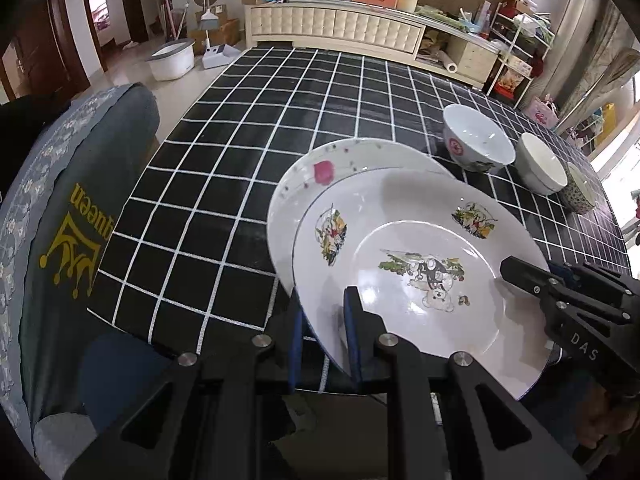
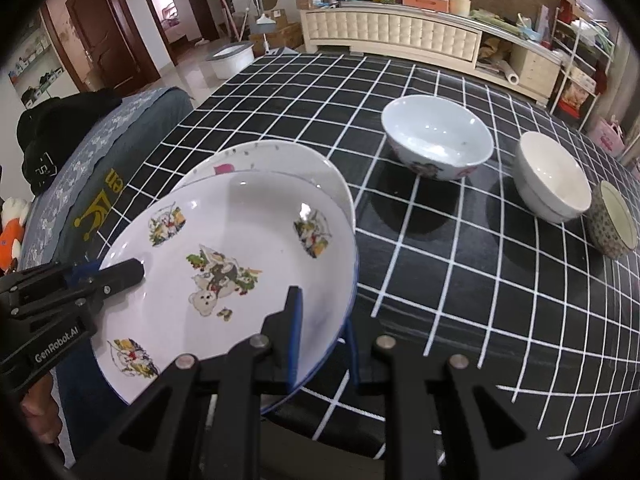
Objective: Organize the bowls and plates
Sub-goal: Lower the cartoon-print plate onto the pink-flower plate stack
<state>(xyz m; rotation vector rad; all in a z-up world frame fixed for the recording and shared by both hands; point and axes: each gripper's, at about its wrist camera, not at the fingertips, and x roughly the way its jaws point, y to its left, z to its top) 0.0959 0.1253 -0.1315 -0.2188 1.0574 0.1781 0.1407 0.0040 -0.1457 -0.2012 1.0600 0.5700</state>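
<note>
Cartoon-printed plate [image 1: 400, 240] is clamped at opposite rims by left tool [image 1: 324, 336] and right tool [image 2: 320, 340], partly over a pink-flowered plate [image 1: 340, 164] on the checked table [image 1: 240, 120]. Three bowls [image 2: 436, 136] stand well apart beyond.

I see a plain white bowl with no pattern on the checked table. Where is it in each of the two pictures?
Left wrist view: the plain white bowl is far right, above the held cartoon plate.
Right wrist view: it is upper right, clear of the plate.
Shared landmark: the small patterned cup, right beside it in both.
</note>
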